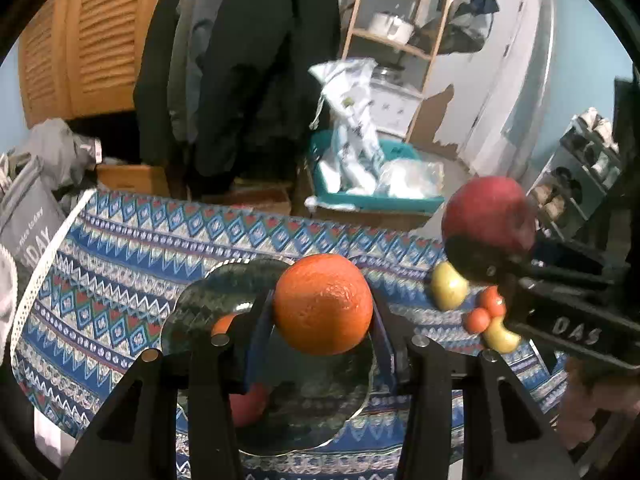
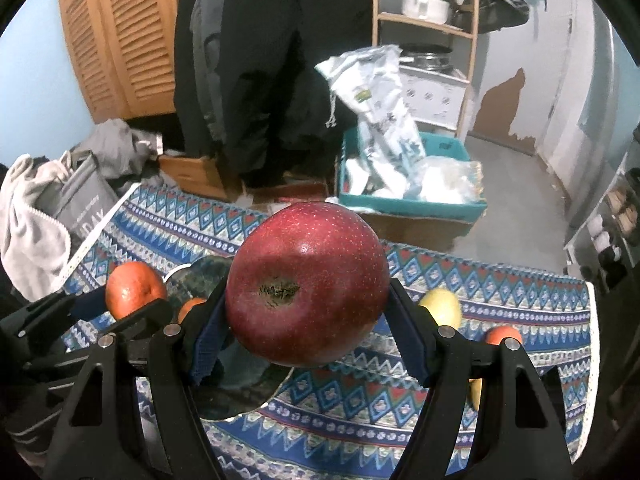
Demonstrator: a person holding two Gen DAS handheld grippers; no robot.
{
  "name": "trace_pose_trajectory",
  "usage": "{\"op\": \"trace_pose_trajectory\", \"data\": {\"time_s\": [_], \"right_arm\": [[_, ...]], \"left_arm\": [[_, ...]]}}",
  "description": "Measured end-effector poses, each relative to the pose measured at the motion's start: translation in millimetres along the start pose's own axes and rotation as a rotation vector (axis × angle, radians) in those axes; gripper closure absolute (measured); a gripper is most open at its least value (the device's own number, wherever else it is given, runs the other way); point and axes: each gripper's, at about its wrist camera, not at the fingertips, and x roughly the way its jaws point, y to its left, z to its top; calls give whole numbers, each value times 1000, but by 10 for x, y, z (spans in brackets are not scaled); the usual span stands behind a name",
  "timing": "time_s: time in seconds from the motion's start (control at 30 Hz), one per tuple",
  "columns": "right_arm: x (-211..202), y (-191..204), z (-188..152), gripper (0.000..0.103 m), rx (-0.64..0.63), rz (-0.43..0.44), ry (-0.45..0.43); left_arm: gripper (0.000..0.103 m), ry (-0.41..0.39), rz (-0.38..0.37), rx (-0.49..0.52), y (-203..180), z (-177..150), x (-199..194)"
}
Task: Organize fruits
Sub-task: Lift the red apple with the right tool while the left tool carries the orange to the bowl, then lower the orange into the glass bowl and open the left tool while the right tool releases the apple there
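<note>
My left gripper (image 1: 322,312) is shut on an orange (image 1: 323,304) and holds it above a dark glass plate (image 1: 208,300) on the patterned cloth. A small orange fruit (image 1: 225,323) and a red fruit (image 1: 250,402) lie on the plate. My right gripper (image 2: 306,308) is shut on a red apple (image 2: 308,284), held in the air right of the plate (image 2: 240,400); it shows in the left wrist view (image 1: 488,216) too. A yellow fruit (image 1: 449,286), small red-orange fruits (image 1: 486,310) and another yellow fruit (image 1: 500,334) lie on the cloth at right.
The blue patterned cloth (image 2: 360,412) covers the table. Behind it stand a teal bin (image 2: 412,200) with plastic bags, cardboard boxes (image 2: 192,172), hanging dark coats (image 2: 260,60), a wooden shelf (image 2: 428,20) and grey bags (image 2: 76,200) at left.
</note>
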Motion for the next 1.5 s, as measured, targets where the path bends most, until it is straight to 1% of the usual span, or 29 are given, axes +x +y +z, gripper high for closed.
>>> {"op": "trace_pose_trajectory", "data": {"time_s": [0.13, 0.27, 0.4, 0.5, 0.6, 0.83, 0.93, 1.0, 1.07, 1.23, 1.37, 1.5], "right_arm": [[178, 100, -27, 29, -14, 9, 28], [366, 202, -74, 29, -36, 13, 49], [556, 268, -159, 29, -54, 17, 89], [683, 303, -231, 29, -65, 28, 120], [793, 308, -289, 29, -51, 44, 150], [948, 229, -385, 29, -8, 63, 195], [967, 217, -401, 29, -6, 63, 199], [972, 220, -402, 29, -10, 65, 199], [981, 232, -402, 29, -13, 69, 198], [1055, 255, -433, 29, -19, 71, 215], [1178, 301, -517, 29, -33, 83, 255], [1299, 331, -608, 29, -38, 92, 294]], "left_arm": [[56, 67, 20, -19, 146, -124, 257], [56, 99, 30, -34, 248, -195, 380], [56, 130, 48, -51, 355, -252, 515], [56, 159, 35, -70, 405, -299, 603], [55, 178, 34, -67, 412, -332, 659], [54, 243, 61, -73, 453, -436, 817], [52, 241, 66, -78, 476, -437, 805], [45, 230, 67, -82, 493, -424, 762], [42, 216, 80, -89, 526, -413, 710], [41, 205, 116, -118, 657, -397, 640], [41, 214, 129, -144, 742, -422, 638], [41, 211, 135, -143, 764, -439, 613]]}}
